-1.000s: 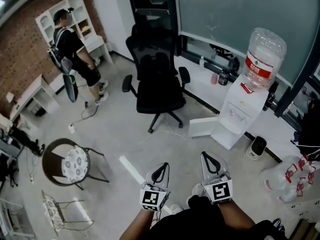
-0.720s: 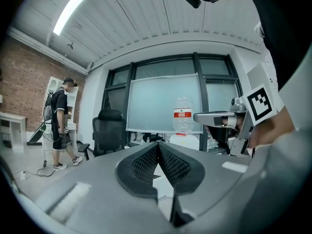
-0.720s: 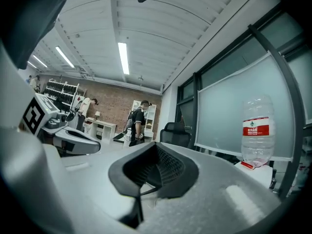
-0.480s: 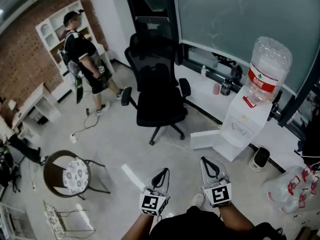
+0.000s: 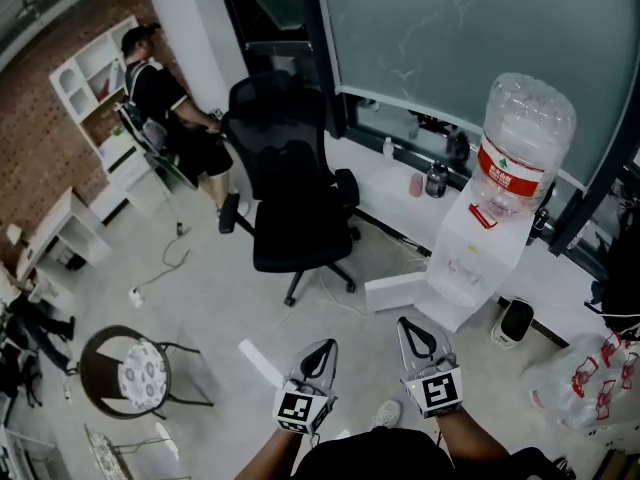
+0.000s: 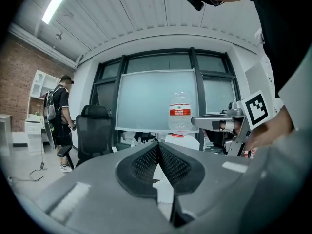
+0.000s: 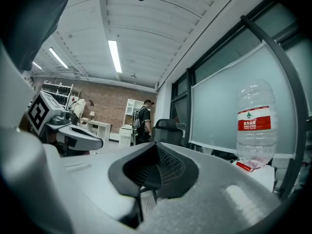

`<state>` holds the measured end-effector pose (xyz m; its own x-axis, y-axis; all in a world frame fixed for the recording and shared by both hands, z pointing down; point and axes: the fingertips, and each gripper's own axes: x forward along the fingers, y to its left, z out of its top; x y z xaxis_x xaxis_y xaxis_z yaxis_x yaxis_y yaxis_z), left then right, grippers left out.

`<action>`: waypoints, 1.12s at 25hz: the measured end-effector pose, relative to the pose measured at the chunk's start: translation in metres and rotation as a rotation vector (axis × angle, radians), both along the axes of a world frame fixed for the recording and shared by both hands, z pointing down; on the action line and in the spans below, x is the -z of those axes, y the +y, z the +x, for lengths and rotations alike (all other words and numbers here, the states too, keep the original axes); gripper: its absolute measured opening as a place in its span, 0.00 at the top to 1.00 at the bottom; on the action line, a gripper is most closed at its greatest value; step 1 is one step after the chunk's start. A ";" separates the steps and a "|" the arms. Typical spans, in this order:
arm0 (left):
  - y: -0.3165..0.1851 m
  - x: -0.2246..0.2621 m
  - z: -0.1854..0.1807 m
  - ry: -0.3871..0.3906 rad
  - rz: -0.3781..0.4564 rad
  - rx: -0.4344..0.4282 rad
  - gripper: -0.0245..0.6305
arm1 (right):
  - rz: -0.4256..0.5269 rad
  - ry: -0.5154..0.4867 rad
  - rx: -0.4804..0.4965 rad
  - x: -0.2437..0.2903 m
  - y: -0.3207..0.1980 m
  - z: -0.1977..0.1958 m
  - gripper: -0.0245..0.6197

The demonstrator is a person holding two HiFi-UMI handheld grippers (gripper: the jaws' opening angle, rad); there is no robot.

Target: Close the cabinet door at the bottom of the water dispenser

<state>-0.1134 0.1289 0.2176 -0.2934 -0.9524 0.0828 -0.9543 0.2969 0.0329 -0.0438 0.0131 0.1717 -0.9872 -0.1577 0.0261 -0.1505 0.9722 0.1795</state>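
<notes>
The white water dispenser point(image 5: 468, 260) stands by the window wall at the right, a big clear bottle point(image 5: 522, 136) with a red label on top. Its bottom cabinet door point(image 5: 396, 292) hangs open, swung out to the left over the floor. My left gripper point(image 5: 319, 351) and right gripper point(image 5: 414, 330) are held side by side in front of me, short of the door, both shut and empty. In the left gripper view the left gripper point(image 6: 158, 145) points level at the bottle point(image 6: 180, 112). In the right gripper view the right gripper point(image 7: 157, 148) has the bottle point(image 7: 256, 126) to its right.
A black office chair point(image 5: 293, 200) stands left of the open door. Behind it a person point(image 5: 163, 96) in black stands by white shelves. There is a round wire chair point(image 5: 132, 370) at the lower left, a white strip point(image 5: 262, 362) on the floor, a small appliance point(image 5: 514, 320) and plastic bags point(image 5: 586, 380) at the right.
Both grippers have moved forward together toward the dispenser and stayed shut. The person at the back has walked right, up behind the office chair.
</notes>
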 end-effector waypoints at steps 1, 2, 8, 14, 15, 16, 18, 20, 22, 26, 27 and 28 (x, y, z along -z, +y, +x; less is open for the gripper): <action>-0.008 -0.002 -0.001 0.001 -0.003 -0.005 0.93 | -0.003 0.003 0.002 -0.002 -0.007 0.000 0.96; -0.015 -0.003 -0.002 0.001 -0.005 -0.007 0.93 | -0.005 0.005 0.004 -0.003 -0.014 0.000 0.96; -0.046 -0.010 -0.004 0.005 -0.017 0.000 0.93 | -0.016 0.029 0.032 -0.019 -0.041 -0.002 0.96; -0.049 -0.015 -0.006 0.025 -0.064 -0.006 0.93 | -0.038 0.011 0.050 -0.015 -0.046 -0.010 0.96; -0.052 -0.015 -0.006 0.029 -0.069 -0.011 0.93 | -0.042 0.011 0.046 -0.015 -0.049 -0.009 0.96; -0.056 -0.015 -0.007 0.030 -0.074 -0.020 0.93 | -0.042 0.016 0.041 -0.016 -0.052 -0.008 0.96; -0.059 -0.014 -0.011 0.023 -0.085 -0.038 0.93 | -0.041 0.030 0.029 -0.018 -0.053 -0.009 0.96; -0.061 -0.012 -0.021 0.013 -0.092 -0.051 0.93 | -0.046 0.041 0.014 -0.020 -0.054 -0.014 0.96; -0.066 -0.012 -0.030 0.013 -0.093 -0.066 0.93 | -0.059 0.053 -0.007 -0.024 -0.058 -0.019 0.96; -0.075 -0.012 -0.049 0.019 -0.086 -0.089 0.93 | -0.063 0.066 -0.028 -0.027 -0.060 -0.031 0.96; -0.077 -0.014 -0.054 0.024 -0.087 -0.094 0.93 | -0.061 0.073 -0.033 -0.028 -0.061 -0.035 0.96; -0.078 -0.017 -0.059 0.029 -0.091 -0.100 0.93 | -0.062 0.079 -0.040 -0.029 -0.061 -0.039 0.96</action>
<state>-0.1720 0.0504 0.2343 -0.1937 -0.9650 0.1770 -0.9784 0.2033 0.0377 -0.0827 -0.0483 0.2008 -0.9745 -0.1930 0.1148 -0.1776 0.9752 0.1322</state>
